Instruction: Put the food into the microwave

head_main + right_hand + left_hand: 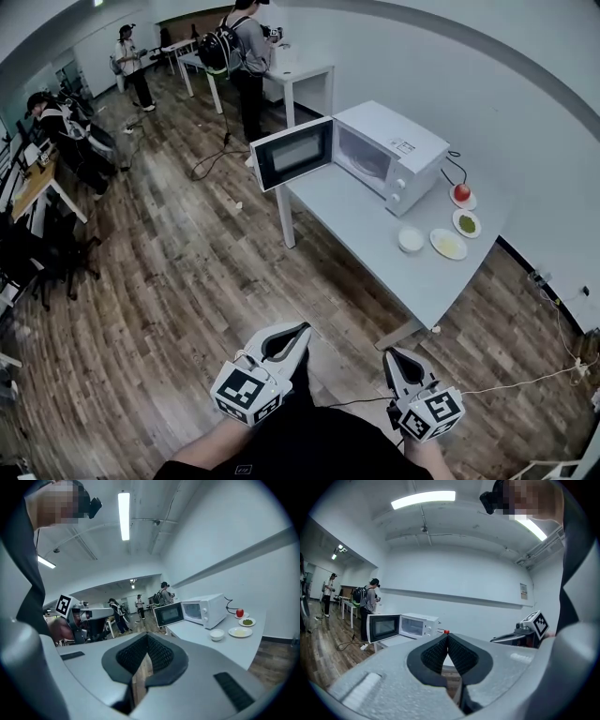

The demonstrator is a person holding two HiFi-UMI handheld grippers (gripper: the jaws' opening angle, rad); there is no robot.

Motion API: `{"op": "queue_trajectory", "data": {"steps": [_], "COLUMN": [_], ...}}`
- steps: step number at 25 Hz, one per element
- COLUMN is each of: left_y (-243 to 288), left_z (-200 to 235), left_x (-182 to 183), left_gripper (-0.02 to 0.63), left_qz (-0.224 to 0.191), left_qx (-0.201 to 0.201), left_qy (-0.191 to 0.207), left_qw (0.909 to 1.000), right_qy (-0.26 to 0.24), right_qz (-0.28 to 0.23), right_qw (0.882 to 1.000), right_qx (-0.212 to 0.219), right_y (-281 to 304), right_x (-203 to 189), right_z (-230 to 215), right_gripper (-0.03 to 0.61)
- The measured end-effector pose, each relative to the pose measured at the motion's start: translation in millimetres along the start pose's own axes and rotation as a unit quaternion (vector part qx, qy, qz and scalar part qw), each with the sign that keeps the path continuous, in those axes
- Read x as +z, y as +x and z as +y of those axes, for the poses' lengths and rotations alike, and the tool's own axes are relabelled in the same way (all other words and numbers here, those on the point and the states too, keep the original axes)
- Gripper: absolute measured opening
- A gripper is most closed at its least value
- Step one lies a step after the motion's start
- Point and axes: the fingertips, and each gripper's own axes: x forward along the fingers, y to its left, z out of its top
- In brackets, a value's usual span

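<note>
A white microwave [386, 153] stands on the white table [361, 228] with its door [292, 153] swung open to the left. To its right lie a red apple [461, 193] on a small plate, a plate of green food [467, 223], a plate of yellow food [448, 244] and a white bowl [411, 240]. Both grippers hang low over the wooden floor, well short of the table. My left gripper [305, 329] is shut and holds nothing; my right gripper [389, 355] is shut and empty too. The right gripper view shows the microwave [206, 610], apple [240, 613] and bowl [217, 634].
Two people stand at the far end near other tables [300, 80], and one sits by a desk [37, 183] at the left. A black cable [208, 161] lies on the floor by the table's far leg. A white cable [525, 380] runs along the floor at the right.
</note>
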Motion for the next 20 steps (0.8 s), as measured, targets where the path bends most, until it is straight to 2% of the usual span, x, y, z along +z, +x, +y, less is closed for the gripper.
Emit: {"op": "queue_trajectory", "data": {"steps": [4,10,15,20], "left_y": [40.2,102.4,134.9,170.3], "left_z": [38.7,119.2,178.8,211.4], "left_x": [8.7,29.3,50.8,63.2], "left_gripper": [0.008,0.008,0.008,0.008], "left_qz": [0.002,0.002,-0.011,-0.017], "left_qx": [-0.01,-0.029,-0.042,-0.063], "left_qy": [0.007,0.018,0.025,0.033], "left_qw": [0.9999,0.9994,0.9987,0.9973], "right_qy": [-0.002,0.007,0.012,0.013], "right_qz": [-0.002,0.006,0.004,-0.004], "right_qw": [1.0,0.999,0.998,0.997], "right_qx": [-0.011,-0.051,-0.063,-0.076], "right_y": [44.3,128.9,192.2,228.4], "right_x": [16.2,34.5,60.4,77.3], "right_z": [-31.8,-84.6,-101.3,-117.3], "right_gripper": [0.014,0.014,0.014,0.014]}}
